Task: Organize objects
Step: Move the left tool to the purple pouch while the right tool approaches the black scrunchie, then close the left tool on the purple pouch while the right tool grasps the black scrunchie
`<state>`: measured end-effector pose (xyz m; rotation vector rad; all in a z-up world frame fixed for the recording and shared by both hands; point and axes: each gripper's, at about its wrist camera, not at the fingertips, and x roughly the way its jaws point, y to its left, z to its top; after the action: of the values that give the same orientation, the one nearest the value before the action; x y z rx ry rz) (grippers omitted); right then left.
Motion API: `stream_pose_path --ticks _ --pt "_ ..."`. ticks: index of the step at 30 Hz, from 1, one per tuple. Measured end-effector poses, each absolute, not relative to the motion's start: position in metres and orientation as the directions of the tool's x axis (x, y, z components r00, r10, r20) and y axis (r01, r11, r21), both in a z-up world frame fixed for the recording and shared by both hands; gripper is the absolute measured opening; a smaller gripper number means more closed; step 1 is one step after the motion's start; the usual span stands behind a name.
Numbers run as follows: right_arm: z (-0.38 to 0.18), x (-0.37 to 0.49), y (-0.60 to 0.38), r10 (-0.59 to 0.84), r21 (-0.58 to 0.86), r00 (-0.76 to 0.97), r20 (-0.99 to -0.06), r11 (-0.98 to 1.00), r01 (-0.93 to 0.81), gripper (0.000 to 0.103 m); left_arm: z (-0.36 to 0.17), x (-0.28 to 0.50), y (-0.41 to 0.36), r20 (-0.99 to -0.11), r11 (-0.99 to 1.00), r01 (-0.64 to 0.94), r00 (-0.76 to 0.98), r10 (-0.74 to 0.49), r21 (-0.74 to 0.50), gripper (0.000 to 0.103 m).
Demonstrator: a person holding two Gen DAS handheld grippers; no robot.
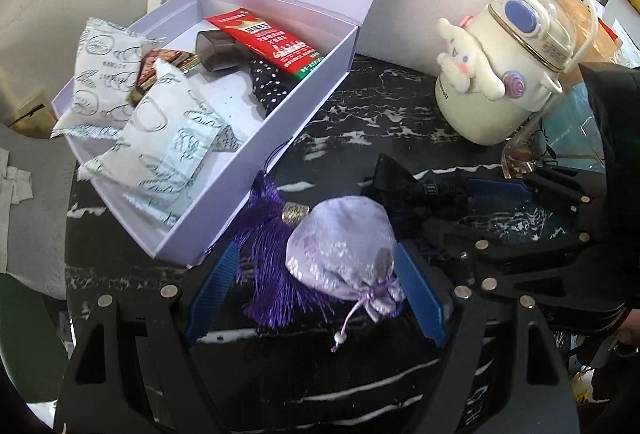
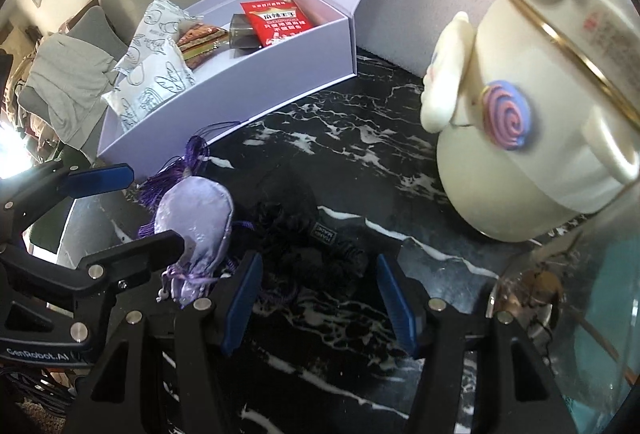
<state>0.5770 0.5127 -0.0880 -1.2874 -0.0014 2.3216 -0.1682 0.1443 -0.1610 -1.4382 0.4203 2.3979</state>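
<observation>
Down low, the left hand-held gripper has black arms with ribbed blue pads. Its jaws stand wide, one on each side of a small pouch, and the pads do not press on it. The pouch is round and puffy, made of shiny pale purple cloth with a flower pattern. A thin cord ties its neck into a knot. A gold band joins it to a long dark purple tassel of soft loose threads. Pouch and tassel lie on the counter, which is smooth black stone with white veins.

The right hand-held gripper looks the same, black with blue ribbed pads. Its jaws stand open over a crumpled piece of black lace cloth with a small tag. Nothing is held between them.

Just beside the tassel sits a pale purple cardboard box, long and flat-sided, with its lid standing up. Inside it lie two puffy white packets with crinkled edges and green drawings, a flat red packet, a see-through grey plastic cap, a brown and gold wrapper and some black cloth with white dots.

Farther right stands a round cream bottle with a clear domed lid, a blue button, a gold ring and a loop handle. A fluffy white toy dog clings to its side.
</observation>
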Motion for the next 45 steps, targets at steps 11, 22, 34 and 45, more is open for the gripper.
stream_pose_path --ticks 11,22,34,45 --pt "-0.095 0.574 0.515 0.481 -0.316 -0.418 -0.771 -0.859 -0.404 0.035 -0.18 -0.179 0.151 -0.895 -0.911 -0.408 -0.426 0.132 0.06 0.079" --pt "-0.091 0.586 0.519 0.452 -0.268 -0.428 -0.783 -0.865 -0.424 0.02 -0.188 -0.166 0.161 -0.914 -0.893 -0.449 -0.358 0.193 -0.012 0.047" --pt "-0.09 0.61 0.519 0.404 -0.193 -0.423 -0.811 -0.867 -0.459 0.017 -0.183 -0.139 0.161 -0.92 -0.898 -0.438 -0.34 0.196 -0.029 0.045" --pt "-0.099 0.657 0.48 0.39 -0.182 -0.435 -0.812 -0.876 -0.446 0.017 -0.185 -0.085 0.163 -0.928 -0.909 -0.414 -0.323 0.186 -0.038 0.045"
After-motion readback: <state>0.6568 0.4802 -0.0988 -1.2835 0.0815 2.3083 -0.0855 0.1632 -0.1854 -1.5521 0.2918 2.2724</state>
